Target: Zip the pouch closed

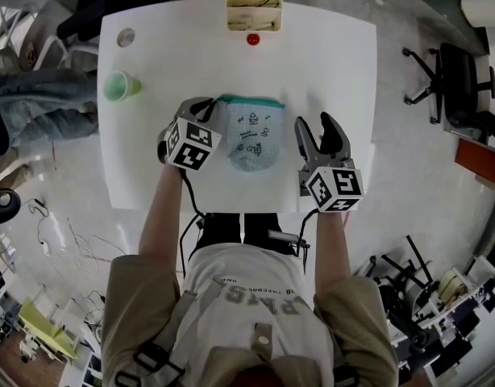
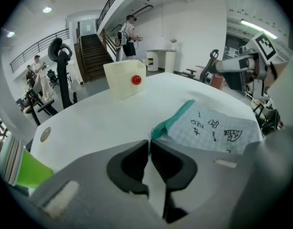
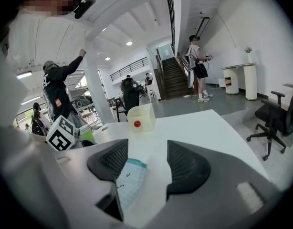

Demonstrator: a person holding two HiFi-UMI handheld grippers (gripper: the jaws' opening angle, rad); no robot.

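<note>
At the centre of the head view, one pouch (image 1: 252,139) lies flat on the white table (image 1: 328,71), its teal zip edge (image 1: 251,100) turned toward the top of the frame.

**Edges and open room**
- The table's lower edge runs just below both grippers, under the person's wrists.
- Above the pouch the tabletop is bare up to the red ball (image 1: 253,39).
- To the right of the pouch, past the right gripper (image 1: 314,121), the surface is bare to the right edge.
- The left side is tighter. The green cup (image 1: 118,85) stands close to the left edge, well apart from the pouch.
- The beige box (image 1: 253,10) sits at the top edge, centre, with the red ball just in front of it.
- A small round grey disc (image 1: 126,36) sits near the upper left corner.
- On the floor at the right of the frame stands a black office chair (image 1: 461,83), apart from the table.

**Grippers**
- The left gripper (image 1: 214,103) is at the pouch's upper left corner. Its own view shows the pads brought together, pinching the tip of the teal corner.
- The right gripper's jaws stand wide apart with nothing gripped. It is just beside the pouch's right side, over bare table.

**Count**
- One each: pouch, cup, box, red ball, disc.
- Two grippers.
</note>
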